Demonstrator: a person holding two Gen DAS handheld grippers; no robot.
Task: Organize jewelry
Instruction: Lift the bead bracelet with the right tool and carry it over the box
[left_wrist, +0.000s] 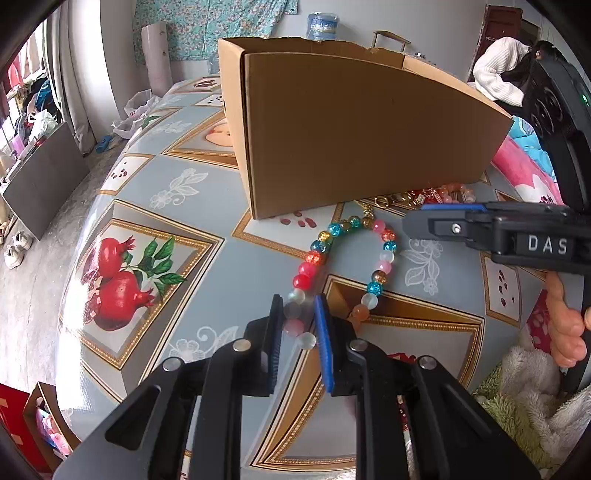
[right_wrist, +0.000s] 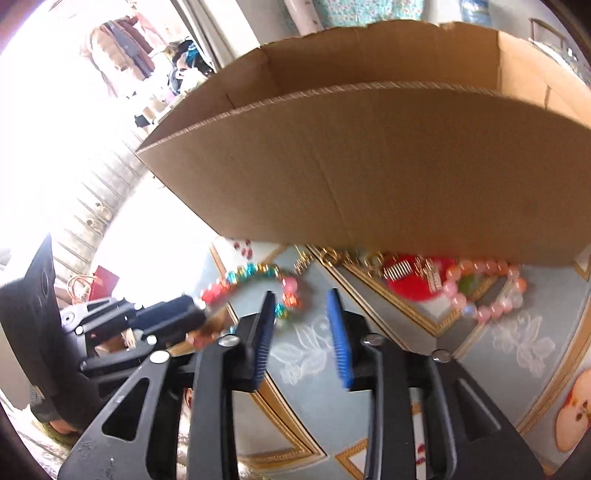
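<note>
A multicoloured bead bracelet (left_wrist: 347, 254) lies on the patterned tablecloth in front of a brown cardboard box (left_wrist: 354, 136). My left gripper (left_wrist: 299, 314) is open, its jaws standing on either side of the bracelet's near pale beads. My right gripper (right_wrist: 301, 306) is open and empty, above the cloth just right of the same bracelet (right_wrist: 255, 282); it also shows at the right of the left wrist view (left_wrist: 439, 221). A pink and orange bead bracelet (right_wrist: 487, 291), gold pieces (right_wrist: 343, 258) and hair combs on a red item (right_wrist: 413, 277) lie along the box's base (right_wrist: 369, 166).
The table edge curves down at the left to a grey floor (left_wrist: 33, 295) with shoes. A person in white (left_wrist: 498, 74) sits at the back right. Fluffy fabric (left_wrist: 524, 398) lies at the lower right.
</note>
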